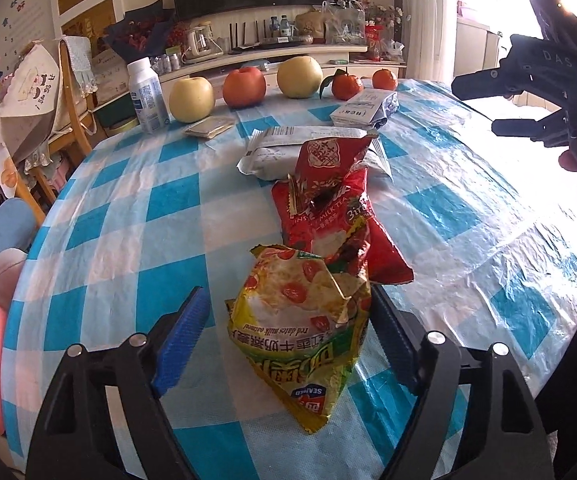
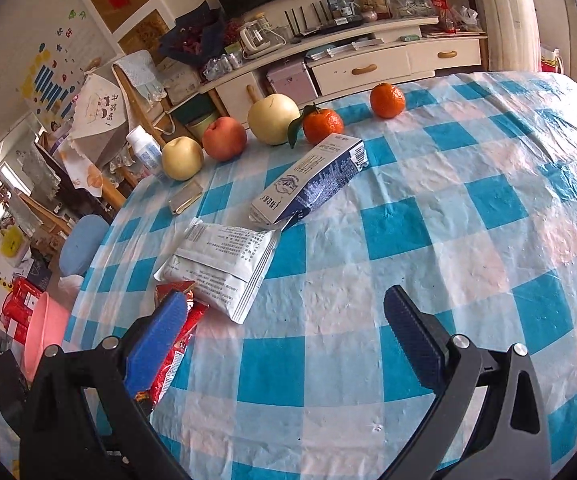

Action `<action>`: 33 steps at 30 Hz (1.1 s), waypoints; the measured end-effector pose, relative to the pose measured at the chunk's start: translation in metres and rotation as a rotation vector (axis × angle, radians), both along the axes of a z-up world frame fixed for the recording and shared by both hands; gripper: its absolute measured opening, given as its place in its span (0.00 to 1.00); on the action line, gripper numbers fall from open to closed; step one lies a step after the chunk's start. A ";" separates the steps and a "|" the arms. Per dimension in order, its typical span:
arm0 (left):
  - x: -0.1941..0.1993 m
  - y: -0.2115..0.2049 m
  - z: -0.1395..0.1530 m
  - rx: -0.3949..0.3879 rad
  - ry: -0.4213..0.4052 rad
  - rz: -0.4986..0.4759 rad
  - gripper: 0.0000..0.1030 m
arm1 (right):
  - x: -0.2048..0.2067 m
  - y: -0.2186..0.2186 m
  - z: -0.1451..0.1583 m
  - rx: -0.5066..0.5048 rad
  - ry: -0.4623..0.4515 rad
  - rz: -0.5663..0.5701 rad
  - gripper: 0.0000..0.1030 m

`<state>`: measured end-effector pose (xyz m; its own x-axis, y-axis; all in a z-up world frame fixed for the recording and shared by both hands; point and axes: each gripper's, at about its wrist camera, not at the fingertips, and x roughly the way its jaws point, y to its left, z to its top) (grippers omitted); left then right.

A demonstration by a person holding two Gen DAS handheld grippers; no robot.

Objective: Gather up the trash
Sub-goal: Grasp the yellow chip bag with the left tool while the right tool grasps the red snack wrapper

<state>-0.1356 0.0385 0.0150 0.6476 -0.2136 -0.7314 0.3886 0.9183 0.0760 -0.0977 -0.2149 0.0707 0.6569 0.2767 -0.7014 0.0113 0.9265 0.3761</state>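
left gripper point(image 1: 288, 324): jaws apart, straddling yellow oatmeal packet point(image 1: 308, 320); right pad at its edge, left pad clear
right gripper point(image 2: 284, 332): wide, empty, over checked tablecloth point(image 2: 408, 240)
red milk-tea packet point(image 1: 328, 216): just behind the yellow one
white wrapper point(image 2: 220, 268), milk carton point(image 2: 308, 184): farther back

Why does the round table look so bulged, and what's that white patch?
Left wrist view: fisheye bends the checked tablecloth; window daylight blows out the top right. Right wrist view: same bulge, light more even, mild sheen on the cloth.
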 end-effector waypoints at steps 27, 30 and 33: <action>0.018 0.032 0.013 -0.266 0.096 0.047 0.53 | 0.024 0.093 -0.025 -0.072 0.011 0.278 0.72; 0.021 0.037 0.013 -0.292 0.106 0.055 0.52 | 0.032 0.102 -0.032 -0.087 0.013 0.288 0.72; 0.024 0.045 0.013 -0.320 0.115 0.069 0.51 | 0.040 0.108 -0.038 -0.085 0.011 0.291 0.67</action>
<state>-0.1117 0.0830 0.0277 0.5857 -0.4021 -0.7038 0.3137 0.9131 -0.2606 -0.0575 -0.1071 0.0326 0.5513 0.3921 -0.7365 -0.2556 0.9196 0.2982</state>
